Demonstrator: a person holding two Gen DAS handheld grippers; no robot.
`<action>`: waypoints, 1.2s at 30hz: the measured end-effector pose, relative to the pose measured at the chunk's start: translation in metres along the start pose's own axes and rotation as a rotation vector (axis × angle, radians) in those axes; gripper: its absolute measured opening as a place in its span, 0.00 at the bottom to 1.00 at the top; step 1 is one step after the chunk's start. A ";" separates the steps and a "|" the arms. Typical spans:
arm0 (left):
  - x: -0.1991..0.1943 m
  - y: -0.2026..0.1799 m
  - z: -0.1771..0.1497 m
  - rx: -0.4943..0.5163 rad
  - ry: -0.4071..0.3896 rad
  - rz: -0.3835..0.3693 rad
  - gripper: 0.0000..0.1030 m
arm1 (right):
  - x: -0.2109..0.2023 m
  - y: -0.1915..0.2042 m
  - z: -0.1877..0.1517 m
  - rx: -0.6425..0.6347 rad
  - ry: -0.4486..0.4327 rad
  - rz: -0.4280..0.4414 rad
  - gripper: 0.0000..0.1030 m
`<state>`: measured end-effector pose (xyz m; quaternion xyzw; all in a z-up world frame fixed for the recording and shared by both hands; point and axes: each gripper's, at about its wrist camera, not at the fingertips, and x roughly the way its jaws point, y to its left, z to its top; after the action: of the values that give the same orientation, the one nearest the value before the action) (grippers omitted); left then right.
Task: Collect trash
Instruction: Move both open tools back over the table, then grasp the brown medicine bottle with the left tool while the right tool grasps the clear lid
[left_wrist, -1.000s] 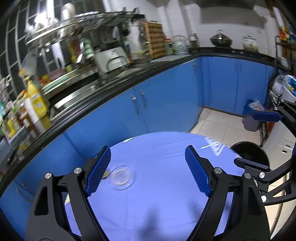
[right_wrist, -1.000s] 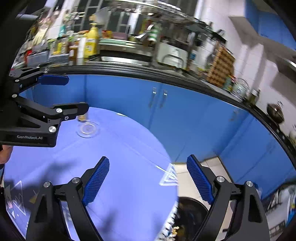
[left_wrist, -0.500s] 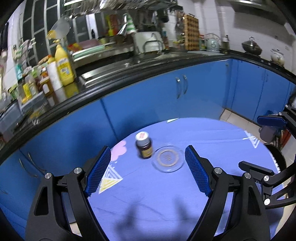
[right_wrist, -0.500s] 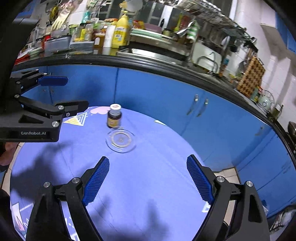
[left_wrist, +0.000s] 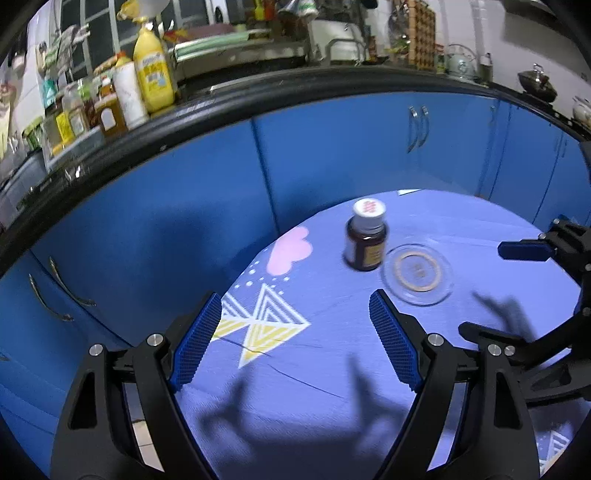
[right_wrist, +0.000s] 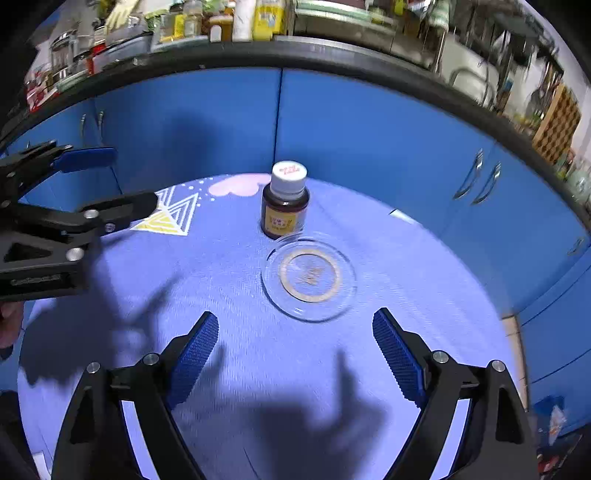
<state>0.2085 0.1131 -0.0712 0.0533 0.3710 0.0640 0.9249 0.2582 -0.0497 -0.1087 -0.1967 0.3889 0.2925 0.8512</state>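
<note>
A small brown bottle (left_wrist: 365, 236) (right_wrist: 285, 201) with a white cap stands upright on the round table with a blue cloth (left_wrist: 314, 376) (right_wrist: 229, 295). A clear glass saucer (left_wrist: 418, 274) (right_wrist: 309, 280) lies right beside it. My left gripper (left_wrist: 295, 345) is open and empty, above the cloth, short of the bottle; it also shows at the left of the right wrist view (right_wrist: 110, 181). My right gripper (right_wrist: 295, 354) is open and empty, just short of the saucer; it also shows at the right edge of the left wrist view (left_wrist: 517, 288).
Blue kitchen cabinets (left_wrist: 332, 147) (right_wrist: 369, 129) curve behind the table under a black counter edge (left_wrist: 258, 96). Sauce bottles and jars (left_wrist: 125, 92) stand on the counter. The table's far edge drops off just behind the brown bottle.
Both views have swung left and tilted down toward the table. The brown bottle and saucer now sit larger and closer in front of both grippers. Both stay open.
</note>
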 end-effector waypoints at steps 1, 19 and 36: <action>0.004 0.003 -0.001 -0.003 0.004 0.000 0.79 | 0.007 0.000 0.002 0.007 0.008 0.006 0.87; 0.074 0.009 0.009 0.015 0.057 -0.005 0.79 | 0.079 -0.022 0.027 0.065 0.068 0.101 0.86; 0.092 -0.043 0.035 0.056 0.083 -0.115 0.79 | 0.038 -0.040 0.011 0.042 0.019 -0.007 0.82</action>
<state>0.3021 0.0831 -0.1153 0.0551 0.4131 0.0023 0.9090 0.3094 -0.0605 -0.1271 -0.1831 0.4024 0.2796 0.8523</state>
